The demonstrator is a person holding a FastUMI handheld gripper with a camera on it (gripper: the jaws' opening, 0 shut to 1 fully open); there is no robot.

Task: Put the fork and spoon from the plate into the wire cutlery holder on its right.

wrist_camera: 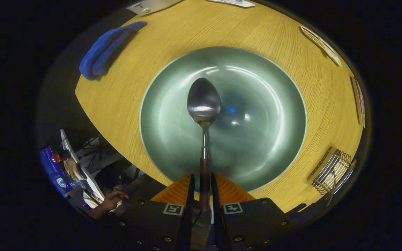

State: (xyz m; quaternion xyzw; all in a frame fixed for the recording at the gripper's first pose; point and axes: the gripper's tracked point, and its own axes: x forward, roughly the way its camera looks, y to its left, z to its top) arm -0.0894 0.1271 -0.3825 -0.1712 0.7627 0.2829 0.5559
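Gripper (201,188): closed on dark wooden handle of steel spoon (203,104), above green glazed plate (173,139). Advice: keep grip firm, carry handle-down to wire cutlery holder (333,172).

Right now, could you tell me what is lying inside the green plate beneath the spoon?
Nothing visible lies in the plate; the spoon hangs over it, its handle gripped between the fingers. The near rim behind the fingers is covered.

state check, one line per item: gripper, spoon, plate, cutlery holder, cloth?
gripper: shut on the spoon handle.
spoon: held, lifted over the plate, bowl pointing forward.
plate: on the table, nothing lying in it.
cutlery holder: right of the plate, contents unclear.
cloth: bunched, beyond the plate.
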